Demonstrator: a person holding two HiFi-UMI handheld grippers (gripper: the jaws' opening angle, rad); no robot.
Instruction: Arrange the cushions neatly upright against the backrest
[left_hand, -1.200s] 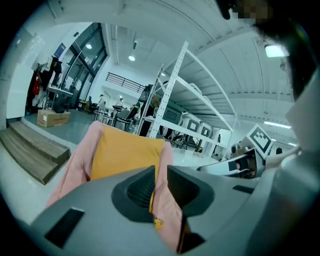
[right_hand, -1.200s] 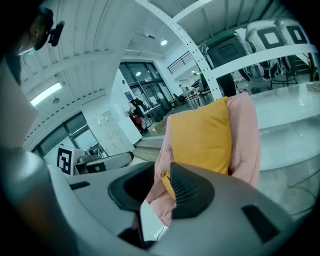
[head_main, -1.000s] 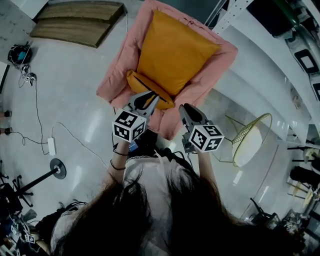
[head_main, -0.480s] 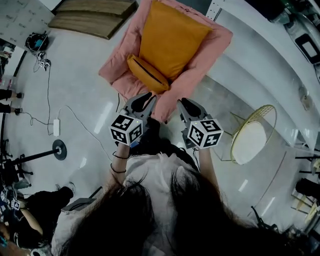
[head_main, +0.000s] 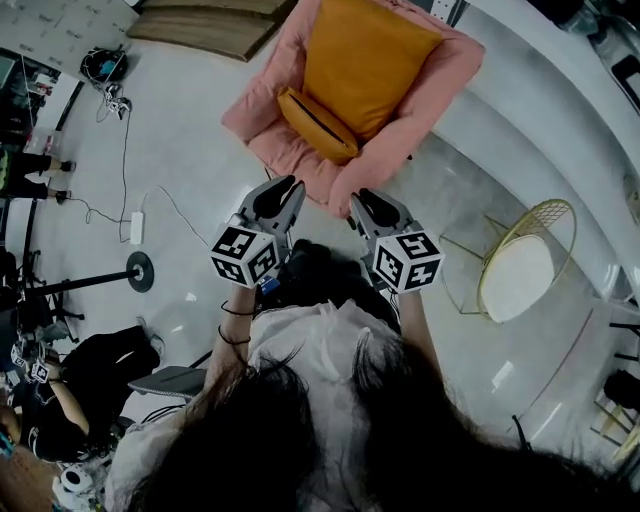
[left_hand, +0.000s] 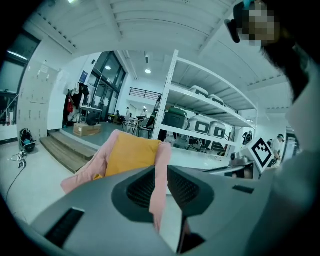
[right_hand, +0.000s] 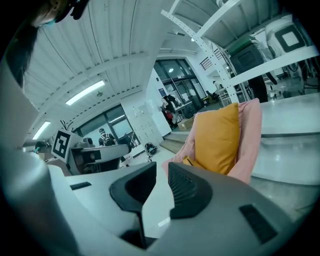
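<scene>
The left claw (head_main: 283, 192) and right claw (head_main: 362, 200), each narrowly parted and empty, have drawn back from the soft pink fabric armchair (head_main: 262, 100), now clear ahead of them. Beyond their tips, the small orange cushion (head_main: 318, 125) lies at the seat front, before the large orange cushion (head_main: 365, 60) upright against the backrest

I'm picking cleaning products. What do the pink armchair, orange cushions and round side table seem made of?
Armchair: soft matte pink fabric, probably; its edges sag and crease. Cushions: matte orange cloth; the small cushion shows a dark seam line. Side table: thin gold wire frame, likely metal; smooth white top, material unclear.
</scene>
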